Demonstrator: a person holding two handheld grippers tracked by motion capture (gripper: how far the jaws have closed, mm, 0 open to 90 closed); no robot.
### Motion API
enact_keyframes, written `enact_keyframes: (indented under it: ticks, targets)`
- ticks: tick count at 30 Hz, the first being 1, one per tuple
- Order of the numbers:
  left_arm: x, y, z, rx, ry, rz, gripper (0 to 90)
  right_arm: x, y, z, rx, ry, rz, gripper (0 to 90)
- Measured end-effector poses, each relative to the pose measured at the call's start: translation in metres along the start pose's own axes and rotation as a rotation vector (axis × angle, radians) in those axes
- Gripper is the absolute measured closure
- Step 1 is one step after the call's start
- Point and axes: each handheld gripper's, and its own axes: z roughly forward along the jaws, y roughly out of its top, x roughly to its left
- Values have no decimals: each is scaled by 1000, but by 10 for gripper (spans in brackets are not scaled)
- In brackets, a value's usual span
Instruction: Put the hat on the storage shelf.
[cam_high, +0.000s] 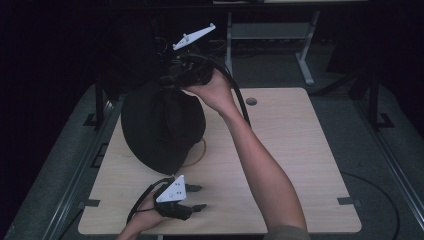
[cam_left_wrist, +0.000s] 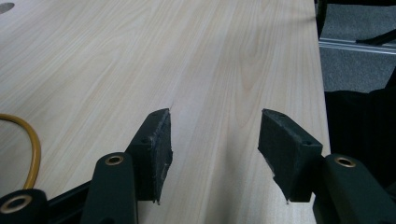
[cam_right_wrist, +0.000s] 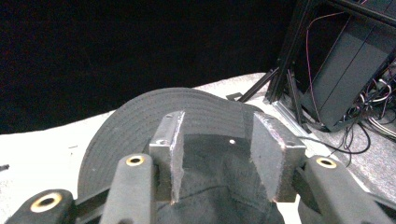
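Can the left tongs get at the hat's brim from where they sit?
Probably yes. The left tongs sit open on the table, bare wood between them and the black hat nearby.

My right arm (cam_high: 260, 165) reaches from the bottom right of the high view up toward the upper middle, forearm bare and stretched long. My right hand (cam_high: 212, 89) wraps the right gripper (cam_high: 172, 80), raised high, its grey plate (cam_high: 194, 36) tilted at the top of the frame. Its fingers (cam_right_wrist: 170, 149) stand partly closed, pinching black fabric. My left hand (cam_high: 145, 210) sits low at the bottom left, holding the left gripper (cam_high: 197, 197), fingers (cam_left_wrist: 154, 149) spread wide apart with nothing between them.
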Motion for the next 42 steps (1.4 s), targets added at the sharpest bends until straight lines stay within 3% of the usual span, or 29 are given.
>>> enact_keyframes:
  ticks: [16,42]
  targets:
    - [0,-1,0,5,4,-10,430,-10,-32,-36,-57,11,65,413]
    - [1,-3,5,9,18,-23,410,-24,-114,-95,-74,-41,173,334]
